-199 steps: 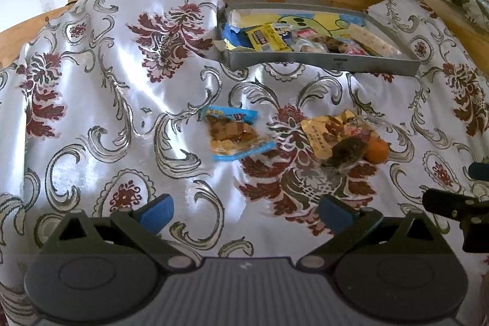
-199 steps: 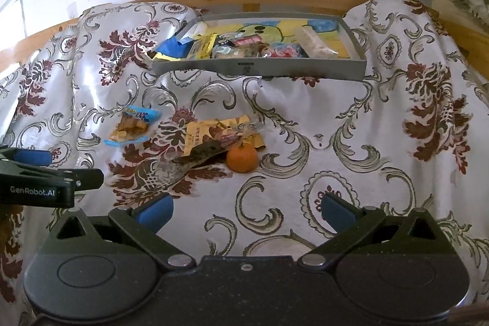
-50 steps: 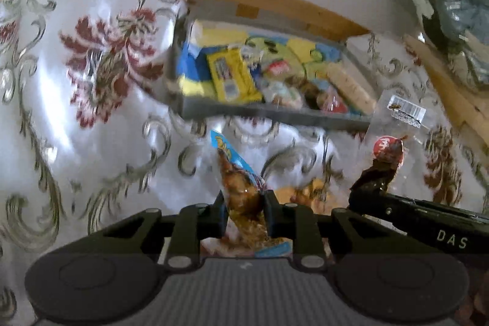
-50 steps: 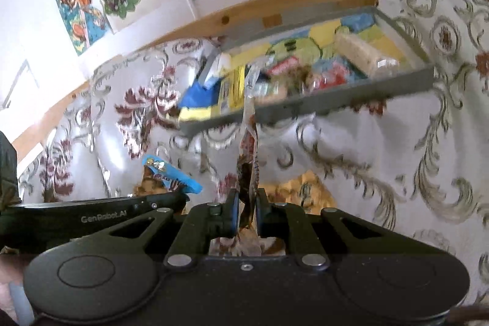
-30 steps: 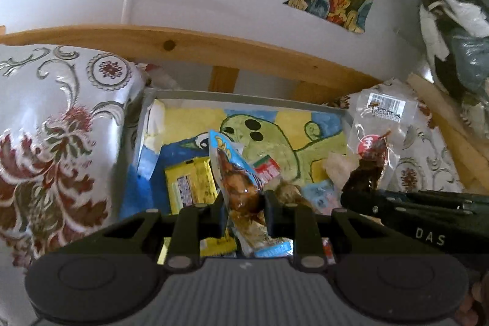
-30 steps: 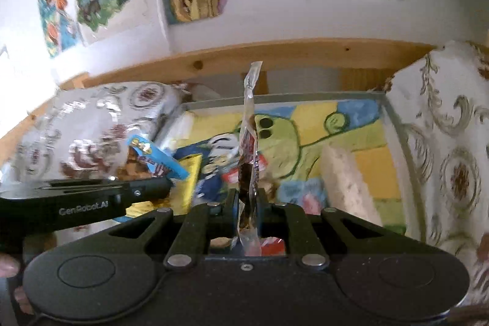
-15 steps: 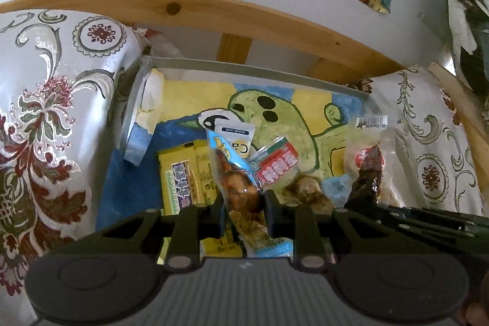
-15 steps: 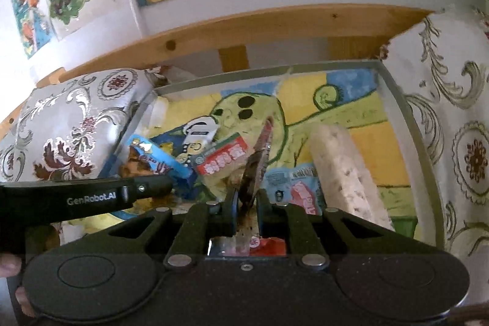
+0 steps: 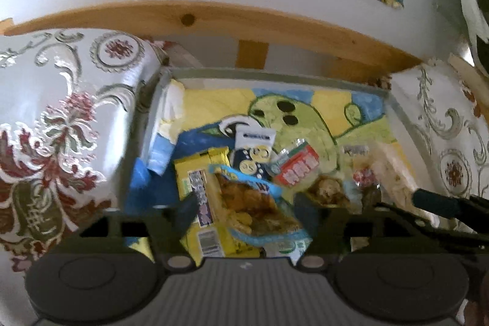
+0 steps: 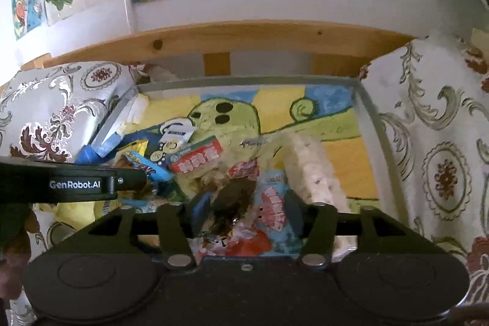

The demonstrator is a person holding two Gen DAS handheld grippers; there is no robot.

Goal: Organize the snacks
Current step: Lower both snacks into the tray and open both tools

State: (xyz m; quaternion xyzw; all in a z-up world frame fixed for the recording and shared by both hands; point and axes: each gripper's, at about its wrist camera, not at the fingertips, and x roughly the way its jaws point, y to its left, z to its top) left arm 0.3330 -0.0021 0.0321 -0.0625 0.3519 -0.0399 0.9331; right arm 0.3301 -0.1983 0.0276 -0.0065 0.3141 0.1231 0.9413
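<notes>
Crowding tray (image 10: 368, 112) | yellow packet (image 9: 201, 173) | rice cracker (image 10: 308, 167) | wooden rail (image 10: 244, 38)

Glossy satin cloth (image 9: 61, 118), wooden rail (image 9: 214, 17)

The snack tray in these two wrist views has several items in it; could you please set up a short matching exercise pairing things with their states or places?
Things:
1. left gripper
2. blue-edged snack packet
3. pale rice cracker
4. dark snack packet

States or places:
A. lies toward the tray's right wall
B. jaws apart, just opened
C. between the right gripper's open jaws
D. on the yellow packet

Pairs: 1-B, 2-D, 3-A, 4-C
</notes>
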